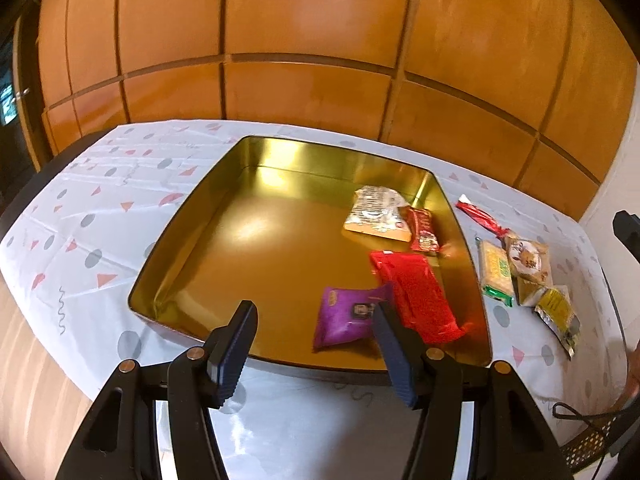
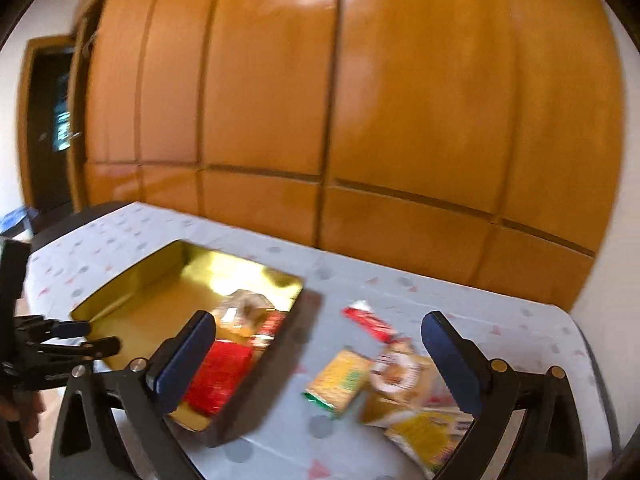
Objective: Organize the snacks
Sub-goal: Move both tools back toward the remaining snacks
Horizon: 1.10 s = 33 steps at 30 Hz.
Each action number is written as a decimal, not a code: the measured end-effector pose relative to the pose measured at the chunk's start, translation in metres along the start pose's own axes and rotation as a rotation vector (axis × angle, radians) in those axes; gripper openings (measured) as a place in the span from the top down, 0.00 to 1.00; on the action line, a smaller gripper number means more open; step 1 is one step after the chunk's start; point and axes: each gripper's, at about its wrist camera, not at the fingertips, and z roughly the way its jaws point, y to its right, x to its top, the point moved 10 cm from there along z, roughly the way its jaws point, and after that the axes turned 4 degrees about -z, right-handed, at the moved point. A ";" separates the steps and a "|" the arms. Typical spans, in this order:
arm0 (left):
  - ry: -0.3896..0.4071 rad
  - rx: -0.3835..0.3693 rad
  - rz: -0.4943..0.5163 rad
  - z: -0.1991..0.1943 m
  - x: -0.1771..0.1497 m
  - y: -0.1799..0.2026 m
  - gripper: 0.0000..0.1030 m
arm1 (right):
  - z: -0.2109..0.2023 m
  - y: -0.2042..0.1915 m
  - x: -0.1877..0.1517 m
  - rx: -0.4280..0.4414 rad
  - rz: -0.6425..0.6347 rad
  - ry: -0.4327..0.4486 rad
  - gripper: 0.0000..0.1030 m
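A gold tin tray (image 1: 192, 240) sits on the patterned tablecloth. It holds a purple packet (image 1: 344, 320), a long red packet (image 1: 420, 300), a small red packet (image 1: 422, 230) and a white-and-tan packet (image 1: 376, 214). My left gripper (image 1: 314, 344) is open and empty above the tray's near edge, just short of the purple packet. My right gripper (image 2: 320, 360) is open and empty above the loose snacks right of the tray: a green-and-yellow cracker pack (image 2: 340, 380), a tan cookie pack (image 2: 400, 372), a yellow packet (image 2: 424, 436) and a red stick packet (image 2: 370, 322).
The tray also shows in the right wrist view (image 2: 132, 300). Orange wooden wall panels (image 1: 304, 40) stand behind the table. The table's near edge and wooden floor (image 1: 36, 380) lie at the left. A black cable (image 1: 576, 414) lies near the table's right corner. The right wrist view is blurred.
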 end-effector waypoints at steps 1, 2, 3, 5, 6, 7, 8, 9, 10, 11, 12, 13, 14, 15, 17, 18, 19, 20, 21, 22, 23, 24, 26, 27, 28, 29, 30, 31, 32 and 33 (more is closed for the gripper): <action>-0.002 -0.002 0.012 0.000 -0.001 0.004 0.41 | 0.000 0.007 -0.002 0.001 0.020 -0.011 0.00; -0.004 -0.004 0.018 0.000 -0.001 0.006 0.41 | 0.002 0.012 -0.005 0.007 0.035 -0.025 0.00; -0.005 -0.006 0.023 0.000 -0.002 0.008 0.41 | 0.003 0.021 -0.007 -0.002 0.053 -0.036 0.00; -0.006 -0.011 0.036 0.000 -0.003 0.014 0.41 | 0.004 0.037 -0.015 -0.056 0.076 -0.081 0.00; -0.005 -0.013 0.041 -0.001 -0.003 0.016 0.41 | 0.006 0.046 -0.018 -0.074 0.088 -0.103 0.00; -0.003 -0.012 0.046 -0.001 -0.003 0.017 0.41 | 0.008 0.056 -0.020 -0.073 0.111 -0.115 0.00; -0.003 -0.005 0.050 -0.001 -0.003 0.019 0.41 | 0.007 0.064 -0.021 -0.072 0.133 -0.117 0.00; -0.004 -0.004 0.054 -0.001 -0.003 0.020 0.41 | 0.007 0.073 -0.022 -0.076 0.155 -0.120 0.00; -0.006 -0.008 0.056 -0.001 -0.003 0.021 0.41 | 0.006 0.086 -0.023 -0.084 0.182 -0.128 0.00; -0.008 -0.010 0.056 -0.001 -0.003 0.022 0.41 | 0.005 0.097 -0.024 -0.088 0.205 -0.135 0.00; -0.010 -0.010 0.057 -0.001 -0.003 0.023 0.41 | 0.004 0.107 -0.024 -0.091 0.227 -0.140 0.00; -0.012 -0.011 0.062 -0.001 -0.003 0.025 0.41 | 0.004 0.121 -0.025 -0.096 0.259 -0.150 0.00; -0.013 -0.010 0.065 -0.001 -0.003 0.026 0.41 | 0.003 0.131 -0.025 -0.097 0.286 -0.158 0.00; -0.015 -0.011 0.068 0.000 -0.003 0.027 0.41 | 0.003 0.143 -0.026 -0.100 0.314 -0.163 0.00; -0.023 -0.020 0.080 0.000 -0.004 0.031 0.41 | 0.006 0.169 -0.027 -0.117 0.352 -0.174 0.00; -0.027 -0.023 0.091 0.001 -0.005 0.034 0.41 | 0.009 0.183 -0.030 -0.132 0.365 -0.188 0.00; -0.029 -0.025 0.104 0.001 -0.005 0.037 0.41 | 0.013 0.197 -0.035 -0.142 0.384 -0.205 0.00; -0.031 -0.029 0.114 0.001 -0.005 0.040 0.41 | 0.019 0.212 -0.041 -0.149 0.410 -0.227 0.00; -0.034 -0.035 0.125 0.001 -0.005 0.044 0.41 | 0.024 0.224 -0.048 -0.158 0.436 -0.251 0.00; -0.040 -0.048 0.140 0.001 -0.004 0.049 0.41 | 0.031 0.238 -0.059 -0.167 0.466 -0.284 0.00; -0.043 -0.055 0.149 0.002 -0.003 0.053 0.41 | 0.037 0.251 -0.071 -0.168 0.499 -0.316 0.00; -0.046 -0.063 0.161 0.002 -0.002 0.057 0.41 | 0.043 0.262 -0.083 -0.162 0.541 -0.347 0.00; -0.055 -0.075 0.194 0.004 0.002 0.068 0.41 | 0.051 0.277 -0.109 -0.132 0.636 -0.392 0.00; -0.058 -0.081 0.205 0.005 0.005 0.073 0.41 | 0.053 0.283 -0.123 -0.121 0.693 -0.404 0.00; -0.062 -0.094 0.215 0.006 0.009 0.080 0.41 | 0.053 0.292 -0.140 -0.133 0.765 -0.429 0.00; -0.065 -0.106 0.225 0.007 0.014 0.086 0.41 | 0.052 0.297 -0.150 -0.146 0.826 -0.462 0.00; -0.066 -0.115 0.233 0.007 0.018 0.093 0.41 | 0.053 0.301 -0.154 -0.133 0.881 -0.453 0.00; -0.068 -0.130 0.240 0.009 0.023 0.101 0.41 | 0.053 0.305 -0.156 -0.112 0.926 -0.432 0.00; -0.073 -0.151 0.247 0.010 0.029 0.111 0.41 | 0.052 0.308 -0.157 -0.115 0.942 -0.430 0.00; -0.077 -0.166 0.255 0.012 0.033 0.119 0.42 | 0.051 0.309 -0.160 -0.121 0.956 -0.436 0.00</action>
